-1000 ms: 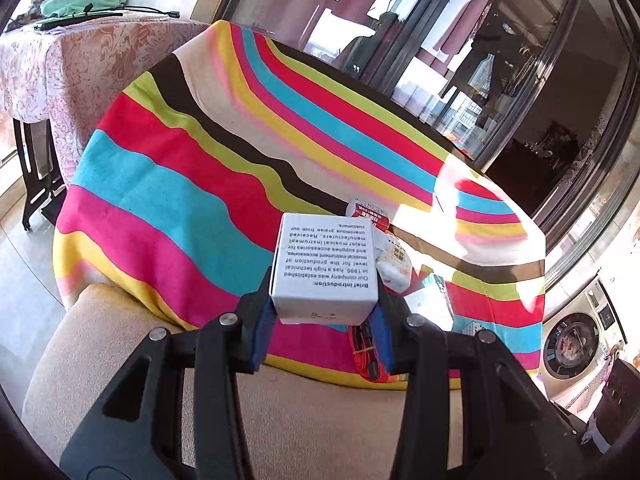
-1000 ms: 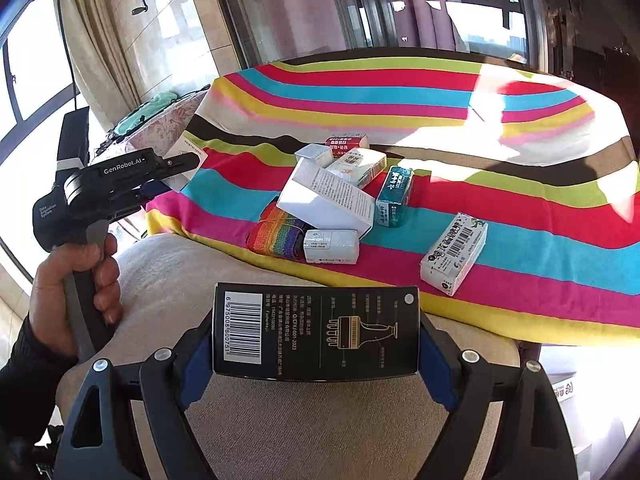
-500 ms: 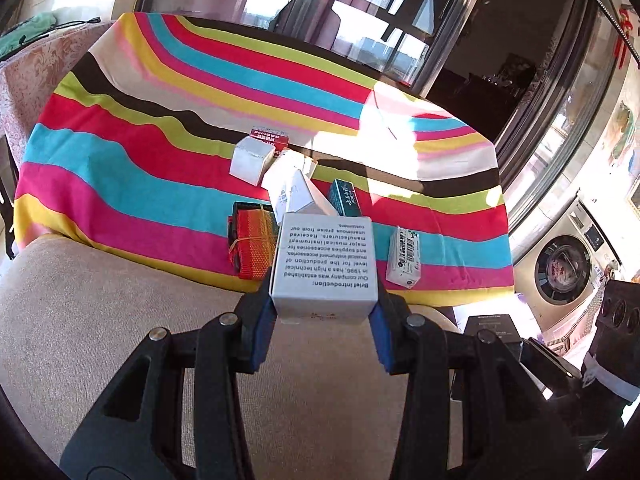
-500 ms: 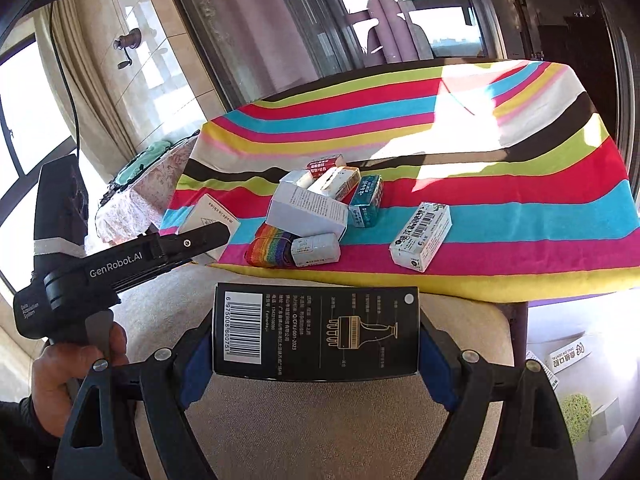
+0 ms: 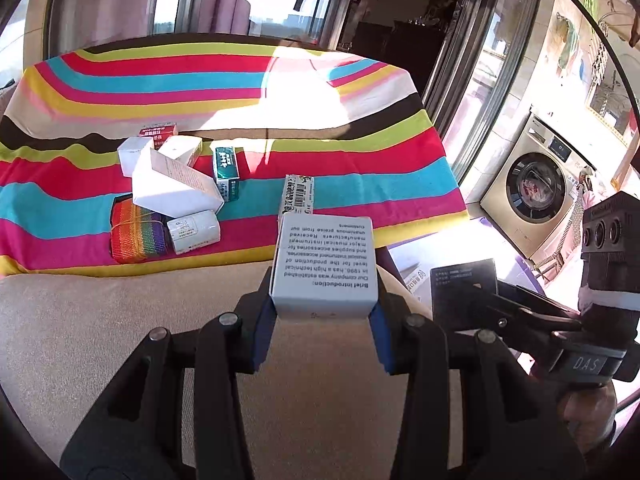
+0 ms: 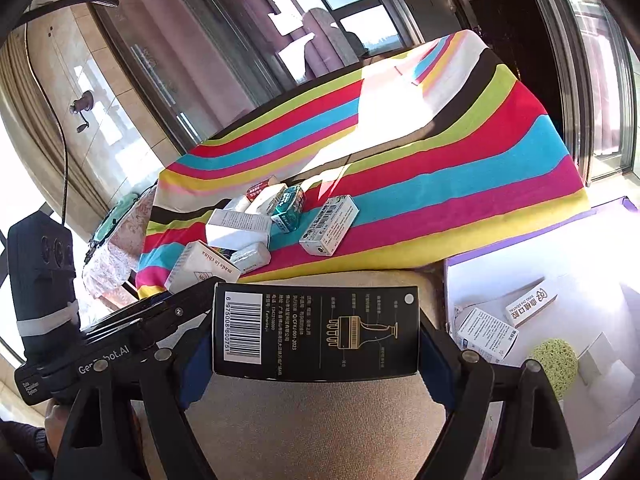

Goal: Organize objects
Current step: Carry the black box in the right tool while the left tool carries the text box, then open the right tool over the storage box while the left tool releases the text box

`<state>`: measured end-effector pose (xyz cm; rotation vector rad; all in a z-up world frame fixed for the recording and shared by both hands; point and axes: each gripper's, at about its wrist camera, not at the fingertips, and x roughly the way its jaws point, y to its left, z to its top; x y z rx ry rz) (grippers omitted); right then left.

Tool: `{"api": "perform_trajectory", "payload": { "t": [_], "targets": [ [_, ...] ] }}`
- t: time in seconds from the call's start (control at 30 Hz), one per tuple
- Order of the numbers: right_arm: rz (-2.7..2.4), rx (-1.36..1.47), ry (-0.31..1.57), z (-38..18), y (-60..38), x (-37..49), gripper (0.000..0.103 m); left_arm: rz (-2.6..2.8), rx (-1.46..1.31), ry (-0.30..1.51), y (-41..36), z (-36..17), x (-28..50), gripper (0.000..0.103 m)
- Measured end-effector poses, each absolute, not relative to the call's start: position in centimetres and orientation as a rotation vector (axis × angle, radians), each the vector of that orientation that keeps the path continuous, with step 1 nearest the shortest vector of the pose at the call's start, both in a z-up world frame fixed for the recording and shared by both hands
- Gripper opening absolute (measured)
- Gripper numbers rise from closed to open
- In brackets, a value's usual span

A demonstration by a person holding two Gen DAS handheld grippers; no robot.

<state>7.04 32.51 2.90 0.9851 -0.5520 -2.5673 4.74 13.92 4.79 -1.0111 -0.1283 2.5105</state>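
Two boxes are being carried at once: white box (image 5: 324, 266) pinched in left gripper (image 5: 323, 320) fingers, black box (image 6: 316, 332) in right gripper (image 6: 316, 356), both above the beige cushion (image 5: 100, 340); each is best released low and flat in the purple-rimmed bin (image 6: 600, 248).

Boxes (image 5: 176, 184) clustered on striped cloth (image 5: 360, 160), bin (image 6: 540, 248) to its right w/ sponge (image 6: 554, 366) inside.

We are in a home: a gold front-loading washing machine (image 5: 536, 204) at right, pink curtains (image 6: 320, 40) behind glass doors.
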Motion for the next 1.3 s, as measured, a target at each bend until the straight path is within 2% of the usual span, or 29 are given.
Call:
{"api": "perform_trajectory", "payload": {
  "t": [0.53, 0.7, 0.77, 0.8, 0.83, 1.0, 1.13, 1.3],
  "targets": [
    [-2.794, 1.208, -0.804, 0.3, 44.4, 10.8, 0.086, 2.24, -0.936, 0.036, 22.5, 4.9, 7.6, 0.046],
    [-2.904, 1.277, -0.827, 0.4, 47.3, 12.1, 0.087, 2.168, -0.913, 0.065, 25.0, 5.1, 8.2, 0.046],
    [-2.921, 1.299, -0.853, 0.3, 48.1, 12.5, 0.088, 2.14, -0.918, 0.074, 25.8, 5.0, 8.2, 0.055],
    [-2.928, 1.308, -0.864, 0.2, 48.4, 12.6, 0.089, 2.135, -0.916, 0.077, 26.1, 5.0, 8.3, 0.067],
    [-2.935, 1.312, -0.872, 0.1, 48.7, 12.8, 0.089, 2.131, -0.909, 0.076, 26.1, 5.1, 8.4, 0.075],
    [-2.948, 1.299, -0.908, -0.1, 48.9, 12.8, 0.097, 2.126, -0.927, 0.028, 25.3, 5.4, 8.0, 0.079],
    [-2.948, 1.223, -0.919, 0.2, 48.1, 12.6, 0.097, 2.135, -0.955, -0.026, 24.3, 5.6, 7.6, 0.082],
    [-2.956, 1.158, -0.812, 0.8, 45.8, 11.9, 0.097, 2.195, -0.927, -0.024, 22.5, 5.9, 7.5, 0.082]
  ]
}}
